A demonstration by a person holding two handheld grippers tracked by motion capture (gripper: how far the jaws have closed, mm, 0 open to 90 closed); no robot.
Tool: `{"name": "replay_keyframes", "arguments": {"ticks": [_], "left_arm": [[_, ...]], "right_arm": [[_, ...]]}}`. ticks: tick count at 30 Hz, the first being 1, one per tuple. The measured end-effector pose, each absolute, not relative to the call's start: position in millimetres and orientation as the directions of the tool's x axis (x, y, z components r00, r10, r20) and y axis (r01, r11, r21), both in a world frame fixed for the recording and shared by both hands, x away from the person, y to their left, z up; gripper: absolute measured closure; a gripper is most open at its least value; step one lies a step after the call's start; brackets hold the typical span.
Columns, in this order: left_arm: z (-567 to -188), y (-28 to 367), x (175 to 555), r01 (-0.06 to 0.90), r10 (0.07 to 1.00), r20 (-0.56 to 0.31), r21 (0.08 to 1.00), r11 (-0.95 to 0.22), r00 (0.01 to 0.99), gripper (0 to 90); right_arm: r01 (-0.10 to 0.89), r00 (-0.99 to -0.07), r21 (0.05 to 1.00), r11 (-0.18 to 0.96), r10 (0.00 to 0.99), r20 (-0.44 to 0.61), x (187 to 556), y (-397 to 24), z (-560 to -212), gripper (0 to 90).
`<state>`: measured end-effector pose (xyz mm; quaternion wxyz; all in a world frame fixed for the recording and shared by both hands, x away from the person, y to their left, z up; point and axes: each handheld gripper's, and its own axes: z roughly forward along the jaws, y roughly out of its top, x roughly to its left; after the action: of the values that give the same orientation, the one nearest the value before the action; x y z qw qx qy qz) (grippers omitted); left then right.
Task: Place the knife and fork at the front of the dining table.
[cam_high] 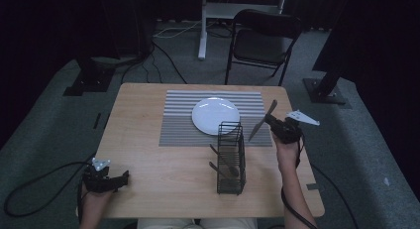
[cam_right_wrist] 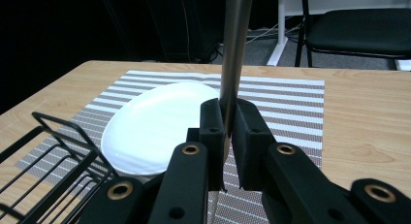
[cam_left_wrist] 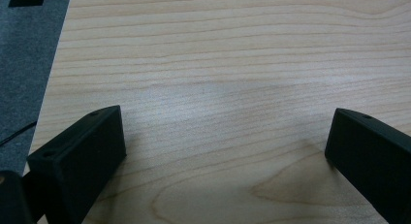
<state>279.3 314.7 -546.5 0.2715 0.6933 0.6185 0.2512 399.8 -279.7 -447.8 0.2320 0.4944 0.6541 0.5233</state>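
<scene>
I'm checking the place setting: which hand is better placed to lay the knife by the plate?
Right. The right gripper already clamps the knife beside the plate; the left gripper rests open at the table's near left corner.

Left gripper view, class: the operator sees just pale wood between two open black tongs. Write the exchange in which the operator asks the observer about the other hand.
Operator: What is the other hand doing?
Observer: The right tongs are shut on a slim silver table knife.
Operator: Where is that knife?
Observer: In the high view it slants just right of the far end of a tall black wire cutlery rack.
Operator: Anything in the rack?
Observer: Two dark utensils lie slanted inside it.
Operator: What lies beyond it?
Observer: A round white plate lies on a grey striped placemat.
</scene>
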Motion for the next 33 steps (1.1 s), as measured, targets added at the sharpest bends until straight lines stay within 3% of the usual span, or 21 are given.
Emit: {"name": "replay_keyframes", "arguments": {"ticks": [19,27,33], "left_arm": [[-546.3,314.9,280.0,0.722,0.994,0.011,0.686,-0.086,0.107,0.7],[-546.3,314.9,279.9,0.723,0.994,0.011,0.686,-0.086,0.107,0.8],[-546.3,314.9,279.6,0.722,0.995,0.011,0.686,-0.083,0.104,0.8]], "right_arm": [[0.501,-0.420,0.865,-0.014,0.870,0.257,441.8,-266.8,-435.4,83.7],[0.499,-0.431,0.865,0.047,0.880,0.200,428.9,-271.1,-420.1,83.7],[0.544,-0.412,0.839,0.026,0.879,0.240,433.5,-276.3,-429.7,83.7]]}}
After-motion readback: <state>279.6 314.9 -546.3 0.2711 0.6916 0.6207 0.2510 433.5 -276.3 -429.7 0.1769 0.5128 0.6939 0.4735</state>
